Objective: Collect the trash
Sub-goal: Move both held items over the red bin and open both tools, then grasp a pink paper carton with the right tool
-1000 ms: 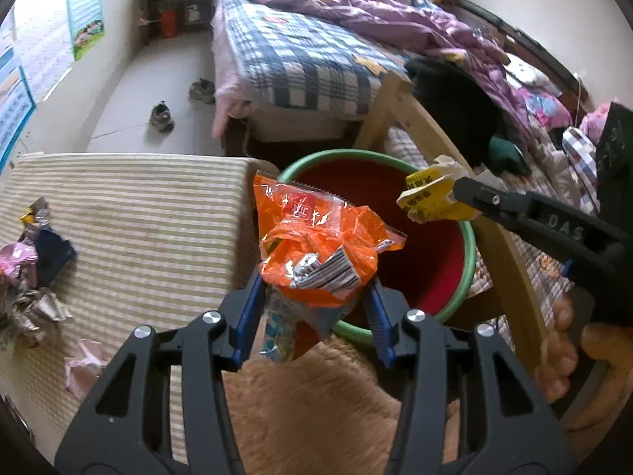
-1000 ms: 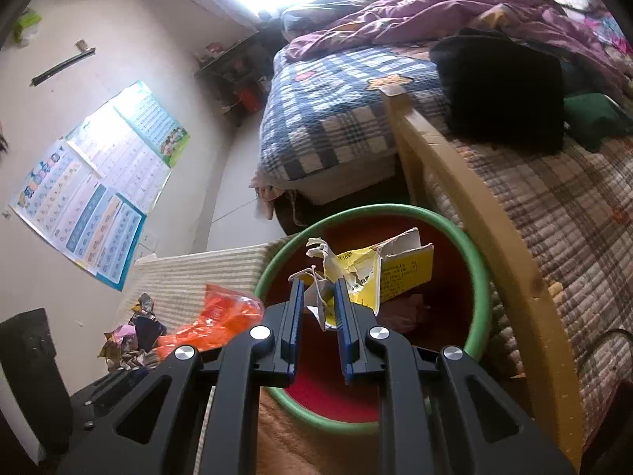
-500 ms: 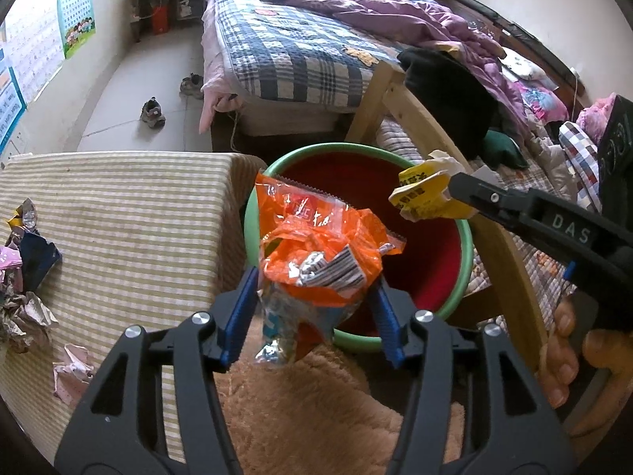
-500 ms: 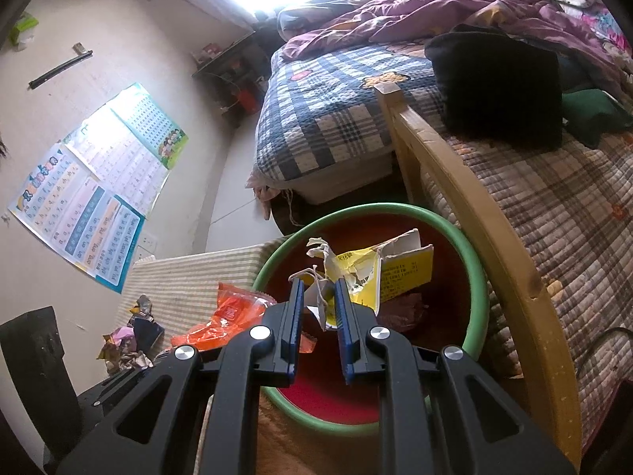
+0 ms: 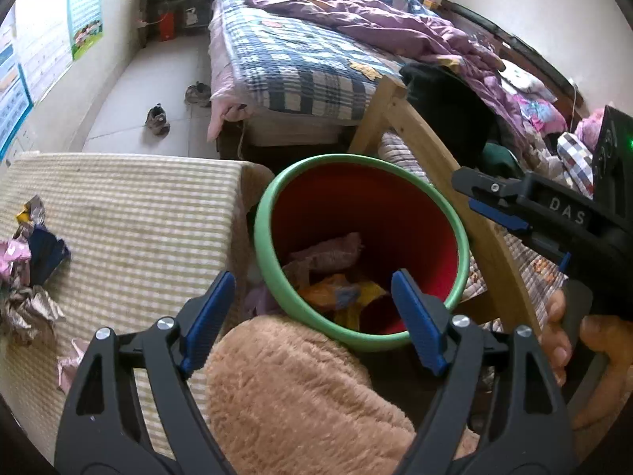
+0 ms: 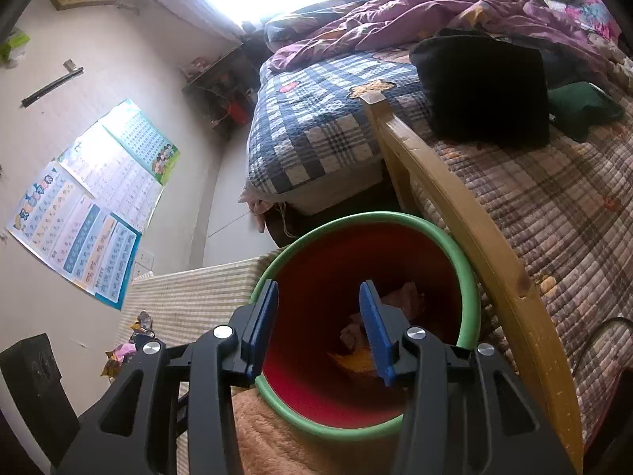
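Jaws of both grippers, left (image 5: 312,316) and right (image 6: 318,328), have just been opening, empty, over the bin (image 5: 261,237); wrappers (image 5: 340,297) lie below, probably settled. Lift clear before fetching scraps (image 5: 27,273) left of the jaws.

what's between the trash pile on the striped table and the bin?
Bare striped tabletop between the wrapper pile and the bin, per the left wrist view.

Both grippers tilt down over the green-rimmed bin (image 5: 358,340). The left gripper (image 5: 312,316) has just been opening — jaws wide, nothing between. The right gripper (image 6: 318,328) too — parted, empty, a hand (image 5: 569,340) on its handle.
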